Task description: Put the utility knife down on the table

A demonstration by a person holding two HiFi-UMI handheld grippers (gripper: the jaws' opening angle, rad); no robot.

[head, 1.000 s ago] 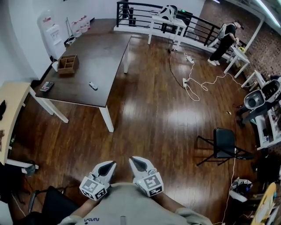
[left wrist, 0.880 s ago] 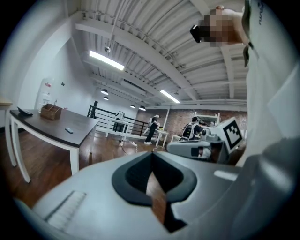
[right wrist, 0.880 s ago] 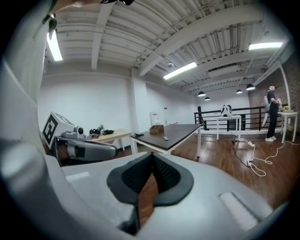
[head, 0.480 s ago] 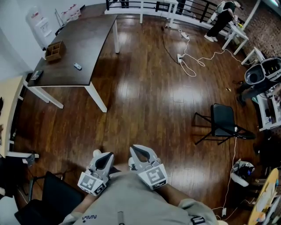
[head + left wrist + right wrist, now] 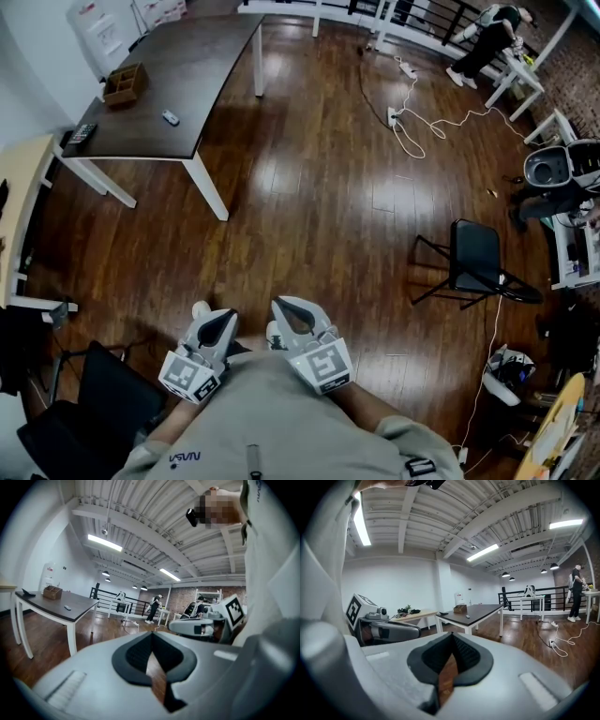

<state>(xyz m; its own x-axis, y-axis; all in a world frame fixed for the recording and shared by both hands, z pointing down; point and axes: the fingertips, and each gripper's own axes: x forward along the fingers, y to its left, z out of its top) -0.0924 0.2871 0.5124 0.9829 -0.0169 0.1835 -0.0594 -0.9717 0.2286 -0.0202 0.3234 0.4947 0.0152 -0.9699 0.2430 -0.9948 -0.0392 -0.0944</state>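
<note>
A small grey object, possibly the utility knife [image 5: 171, 118], lies alone on the dark brown table [image 5: 192, 70] at the upper left, far from both grippers. It also shows as a speck, the knife [image 5: 68, 607], on the table [image 5: 49, 603], and as the knife [image 5: 467, 616] on the table [image 5: 483, 610]. My left gripper [image 5: 223, 319] and right gripper [image 5: 285, 307] are held side by side close to the person's body, over the wooden floor. Both are shut with nothing between the pads, as the left gripper [image 5: 151, 635] and right gripper [image 5: 452, 636] views show.
A cardboard box [image 5: 125, 84] and a dark remote-like object [image 5: 82, 134] also sit on the table. A black chair [image 5: 478, 267] stands to the right, with white cables [image 5: 412, 127] across the floor. A light wooden table [image 5: 19, 197] is at the left, and a person [image 5: 487, 37] stands far back.
The head view has shifted, so the table now sits further toward the upper left. Both grippers stay shut and close to the body.
</note>
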